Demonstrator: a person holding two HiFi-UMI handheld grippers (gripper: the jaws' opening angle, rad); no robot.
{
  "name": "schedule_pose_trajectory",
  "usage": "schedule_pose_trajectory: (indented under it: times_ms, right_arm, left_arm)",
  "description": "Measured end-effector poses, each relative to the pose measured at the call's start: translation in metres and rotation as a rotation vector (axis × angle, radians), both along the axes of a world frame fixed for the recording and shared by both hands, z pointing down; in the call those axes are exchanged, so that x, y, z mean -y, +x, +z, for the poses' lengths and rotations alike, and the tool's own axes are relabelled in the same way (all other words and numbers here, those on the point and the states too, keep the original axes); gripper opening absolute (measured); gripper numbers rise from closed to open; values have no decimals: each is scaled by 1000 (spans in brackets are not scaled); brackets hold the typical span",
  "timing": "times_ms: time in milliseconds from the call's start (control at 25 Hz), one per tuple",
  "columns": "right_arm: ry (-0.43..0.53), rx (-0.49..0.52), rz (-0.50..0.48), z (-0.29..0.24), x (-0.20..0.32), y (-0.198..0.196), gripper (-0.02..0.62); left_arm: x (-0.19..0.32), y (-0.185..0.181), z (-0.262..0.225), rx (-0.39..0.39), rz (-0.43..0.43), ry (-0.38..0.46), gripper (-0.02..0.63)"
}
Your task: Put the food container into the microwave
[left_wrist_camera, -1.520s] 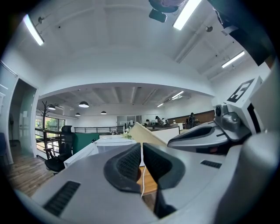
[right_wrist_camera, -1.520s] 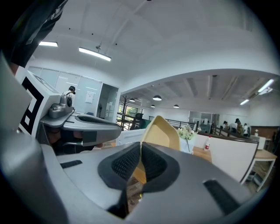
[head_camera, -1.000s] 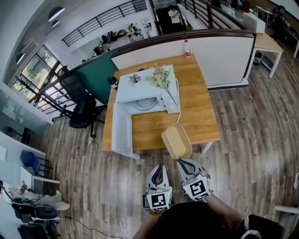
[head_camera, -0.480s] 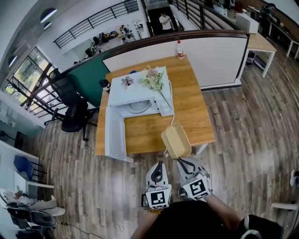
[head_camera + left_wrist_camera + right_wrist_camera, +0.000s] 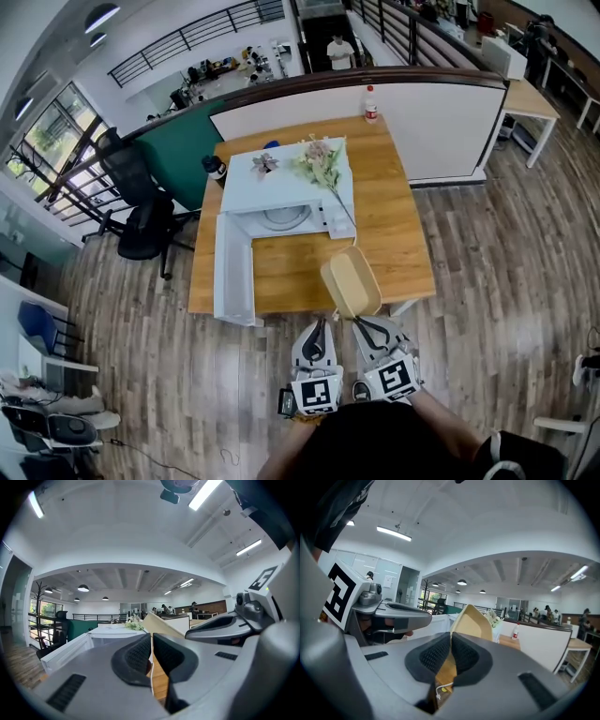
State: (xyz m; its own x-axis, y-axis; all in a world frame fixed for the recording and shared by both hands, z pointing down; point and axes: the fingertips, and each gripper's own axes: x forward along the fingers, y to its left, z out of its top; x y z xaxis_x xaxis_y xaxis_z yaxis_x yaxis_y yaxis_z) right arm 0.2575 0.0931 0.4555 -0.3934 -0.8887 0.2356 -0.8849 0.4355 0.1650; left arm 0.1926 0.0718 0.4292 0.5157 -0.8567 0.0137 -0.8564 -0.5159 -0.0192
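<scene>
While both arms are tucked close in front of the body, side by side at the near edge of the table (image 5: 398, 230), the grippers point fwd toward the microwave (image 5: 281, 183). L gripper (image 5: 317, 330) is held about level, jaws pressed together w/ nothing between them; the left gripper view shows only a hairline gap between the pads. R gripper (image 5: 361, 323) tips slightly downward, and its jaws are clamped on the near rim of the food container (image 5: 351, 281).

The container, tan w/ rounded corners, stands tilted up from the jaws over the table's front edge, well short of the microwave. In the right gripper view one broad face of it rises above the pads (image 5: 440, 656); what's in it can't be told.

The microwave is white and sits on the far-left part of the table, w/ its door (image 5: 234, 267) swung fully open toward the near side. A round turntable plate (image 5: 284, 217) lies in the cavity. Flowers (image 5: 322, 161) lie on the microwave's top. A bottle (image 5: 371, 101) stands at the table's far edge.
</scene>
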Motion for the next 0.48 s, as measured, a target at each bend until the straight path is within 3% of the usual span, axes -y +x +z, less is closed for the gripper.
schedule_pose_trajectory:
  times_ms: [480]
  right_arm:
    - [3, -45, -31, -10, 52, -25, 21]
  left_arm:
    - [48, -26, -5, -31, -27, -10, 34]
